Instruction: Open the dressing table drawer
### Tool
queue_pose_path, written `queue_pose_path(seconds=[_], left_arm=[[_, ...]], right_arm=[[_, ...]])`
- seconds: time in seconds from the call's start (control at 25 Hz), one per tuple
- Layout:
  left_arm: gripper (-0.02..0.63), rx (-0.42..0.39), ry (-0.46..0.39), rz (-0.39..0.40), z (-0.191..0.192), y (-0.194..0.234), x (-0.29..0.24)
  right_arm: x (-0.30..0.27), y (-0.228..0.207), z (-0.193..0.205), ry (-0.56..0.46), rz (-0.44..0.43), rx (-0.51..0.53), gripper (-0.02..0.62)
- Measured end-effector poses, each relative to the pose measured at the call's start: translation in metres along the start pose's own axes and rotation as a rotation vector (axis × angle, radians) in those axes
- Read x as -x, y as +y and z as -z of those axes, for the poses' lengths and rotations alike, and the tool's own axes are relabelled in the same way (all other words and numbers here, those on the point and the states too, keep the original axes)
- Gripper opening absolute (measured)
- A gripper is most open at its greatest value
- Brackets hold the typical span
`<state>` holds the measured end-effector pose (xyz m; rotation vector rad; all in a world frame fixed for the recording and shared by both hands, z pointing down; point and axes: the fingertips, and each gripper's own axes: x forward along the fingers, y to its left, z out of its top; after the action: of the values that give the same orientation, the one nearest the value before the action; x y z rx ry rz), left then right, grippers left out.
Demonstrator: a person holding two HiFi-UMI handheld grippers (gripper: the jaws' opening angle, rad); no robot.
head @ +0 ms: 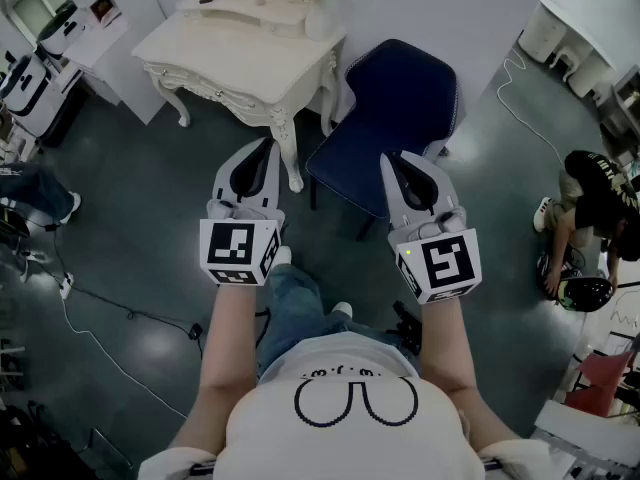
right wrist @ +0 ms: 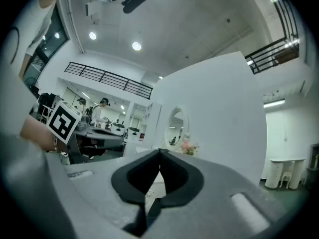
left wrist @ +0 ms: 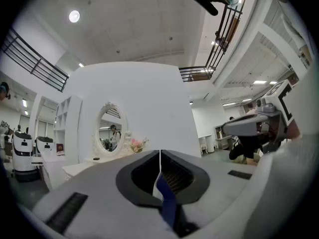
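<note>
The white dressing table [head: 205, 46] stands at the far side of the floor, its carved front [head: 222, 92] closed, with an oval mirror [left wrist: 110, 128] and pink flowers [left wrist: 137, 144] on top. A dark blue chair [head: 392, 118] stands to its right. I hold both grippers level in the air, well short of the table. My left gripper [head: 268, 146] points toward the table's front right leg, its jaws shut with nothing between them [left wrist: 160, 153]. My right gripper [head: 398, 158] hovers over the chair seat, its jaws also shut and empty [right wrist: 159, 151].
A person [head: 590, 203] crouches on the floor at the right beside a dark helmet [head: 585, 291]. Cables [head: 90, 303] run over the grey floor at the left. White shelves [head: 95, 8] and machines [head: 30, 88] stand at the far left.
</note>
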<state>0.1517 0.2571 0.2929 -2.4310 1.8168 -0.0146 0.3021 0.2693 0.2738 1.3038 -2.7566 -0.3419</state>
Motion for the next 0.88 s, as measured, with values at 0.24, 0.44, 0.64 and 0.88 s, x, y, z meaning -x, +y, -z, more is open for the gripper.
queue_pose_path(seconds=[0.24, 0.44, 0.64, 0.88], left_arm=[[0.006, 0.000, -0.003, 0.000, 0.006, 0.029, -0.026], [0.006, 0.015, -0.003, 0.003, 0.012, 0.069, -0.052], [0.006, 0.023, 0.003, 0.000, 0.020, 0.130, -0.091], [0.006, 0.032, 0.020, 0.014, 0.033, 0.217, -0.133]], right_arm=[[-0.040, 0.001, 0.005, 0.011, -0.016, 0.009, 0.002], [-0.086, 0.003, 0.008, 0.027, -0.015, 0.014, 0.002], [-0.157, 0.001, 0.008, 0.020, -0.006, -0.020, 0.002], [-0.254, 0.016, 0.010, 0.038, 0.003, -0.028, 0.002]])
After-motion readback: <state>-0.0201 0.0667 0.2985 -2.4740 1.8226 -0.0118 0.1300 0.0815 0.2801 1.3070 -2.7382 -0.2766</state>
